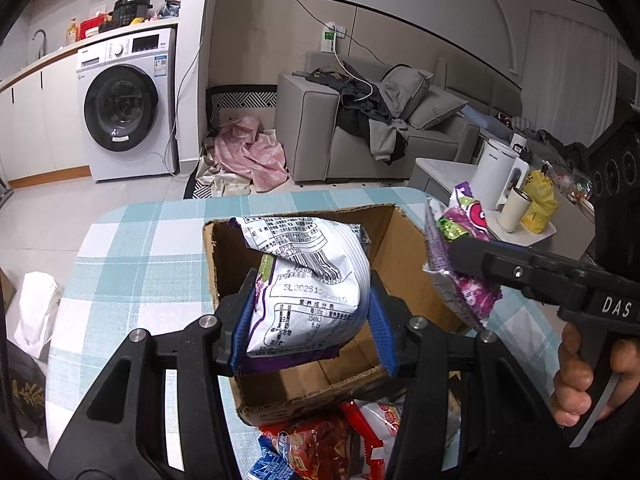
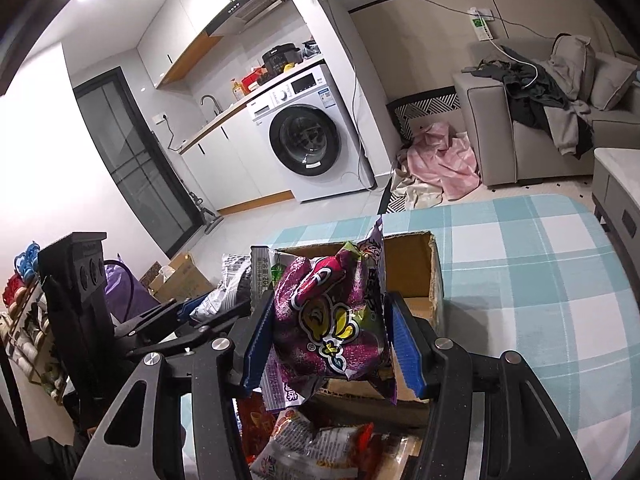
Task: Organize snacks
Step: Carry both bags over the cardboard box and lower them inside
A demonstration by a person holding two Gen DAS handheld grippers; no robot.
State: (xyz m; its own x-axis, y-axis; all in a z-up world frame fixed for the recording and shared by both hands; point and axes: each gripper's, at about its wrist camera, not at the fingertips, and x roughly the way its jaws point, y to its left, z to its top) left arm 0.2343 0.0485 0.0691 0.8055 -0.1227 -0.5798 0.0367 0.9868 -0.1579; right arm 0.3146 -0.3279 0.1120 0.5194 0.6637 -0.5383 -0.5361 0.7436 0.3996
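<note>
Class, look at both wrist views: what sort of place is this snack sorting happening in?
Most likely a small apartment with kitchen and living area in one room: a washing machine under a counter with a sink tap, and a grey sofa piled with clothes.

Left tongs (image 1: 308, 316): blue pads closed on a packet's sides. Right tongs (image 2: 332, 344): likewise clamped on a packet, handle gripped by the right hand (image 1: 588, 376).

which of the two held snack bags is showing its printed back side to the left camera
The white snack bag in the left hand-held gripper, over the cardboard box. It shows black label text; the purple snack bag in the right hand-held gripper shows colourful artwork.
</note>
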